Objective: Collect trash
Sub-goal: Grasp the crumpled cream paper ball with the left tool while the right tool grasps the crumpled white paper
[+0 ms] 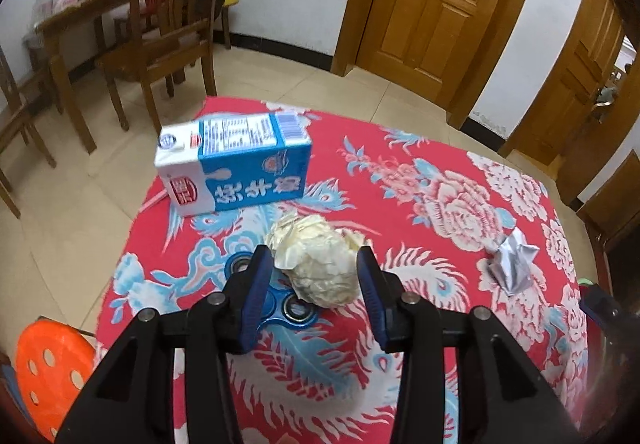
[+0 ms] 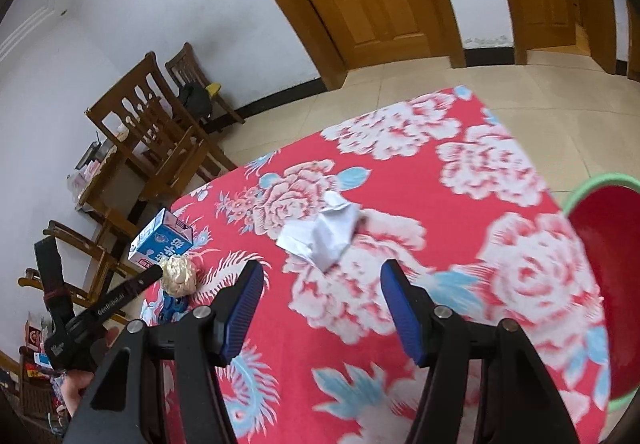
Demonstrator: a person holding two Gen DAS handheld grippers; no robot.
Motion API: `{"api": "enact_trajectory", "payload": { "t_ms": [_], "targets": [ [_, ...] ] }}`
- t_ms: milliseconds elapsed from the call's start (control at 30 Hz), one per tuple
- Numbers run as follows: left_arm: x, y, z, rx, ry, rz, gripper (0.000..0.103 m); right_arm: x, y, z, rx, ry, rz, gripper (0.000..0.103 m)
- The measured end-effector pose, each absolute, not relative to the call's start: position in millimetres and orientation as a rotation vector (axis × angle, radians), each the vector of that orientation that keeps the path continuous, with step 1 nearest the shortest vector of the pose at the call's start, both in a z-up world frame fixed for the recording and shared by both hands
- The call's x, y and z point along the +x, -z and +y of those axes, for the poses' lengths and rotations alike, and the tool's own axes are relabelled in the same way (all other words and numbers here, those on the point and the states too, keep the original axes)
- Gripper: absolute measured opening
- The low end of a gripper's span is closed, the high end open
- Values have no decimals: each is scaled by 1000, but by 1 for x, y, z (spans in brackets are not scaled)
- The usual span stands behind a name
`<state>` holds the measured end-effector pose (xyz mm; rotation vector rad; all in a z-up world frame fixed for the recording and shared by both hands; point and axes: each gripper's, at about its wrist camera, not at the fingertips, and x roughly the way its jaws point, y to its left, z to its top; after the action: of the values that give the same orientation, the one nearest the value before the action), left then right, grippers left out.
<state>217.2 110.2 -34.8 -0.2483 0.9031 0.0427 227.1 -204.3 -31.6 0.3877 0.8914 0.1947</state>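
A cream crumpled paper ball [image 1: 320, 258] lies on the red flowered tablecloth [image 1: 400, 212]. My left gripper [image 1: 314, 264] is open, its blue fingers on either side of the ball without closing on it. A blue fidget spinner [image 1: 288, 304] lies under the left finger. A blue and white milk carton [image 1: 236, 160] lies beyond the ball. A crumpled silver-white wrapper [image 1: 510, 262] lies to the right; in the right wrist view the wrapper [image 2: 326, 234] sits just ahead of my open, empty right gripper [image 2: 320, 282]. The paper ball [image 2: 180, 274] and carton [image 2: 162, 242] show at left there.
A red basin with a green rim [image 2: 600, 284] stands at the table's right edge. An orange plastic stool [image 1: 48, 368] is at lower left. Wooden chairs [image 1: 160, 40] and a cluttered side table [image 1: 72, 12] stand beyond the table. Wooden doors [image 1: 432, 0] are behind.
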Motion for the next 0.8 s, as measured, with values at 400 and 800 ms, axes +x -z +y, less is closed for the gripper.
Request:
{"api": "enact_trajectory", "payload": {
  "t_ms": [400,800],
  "targets": [
    [215,58,92,-294,84,869,44,270,64,-178,337,-163,952,64],
    [218,69,88,-301,127,917,44,280,81,-166,294,-125,957,52]
  ]
}}
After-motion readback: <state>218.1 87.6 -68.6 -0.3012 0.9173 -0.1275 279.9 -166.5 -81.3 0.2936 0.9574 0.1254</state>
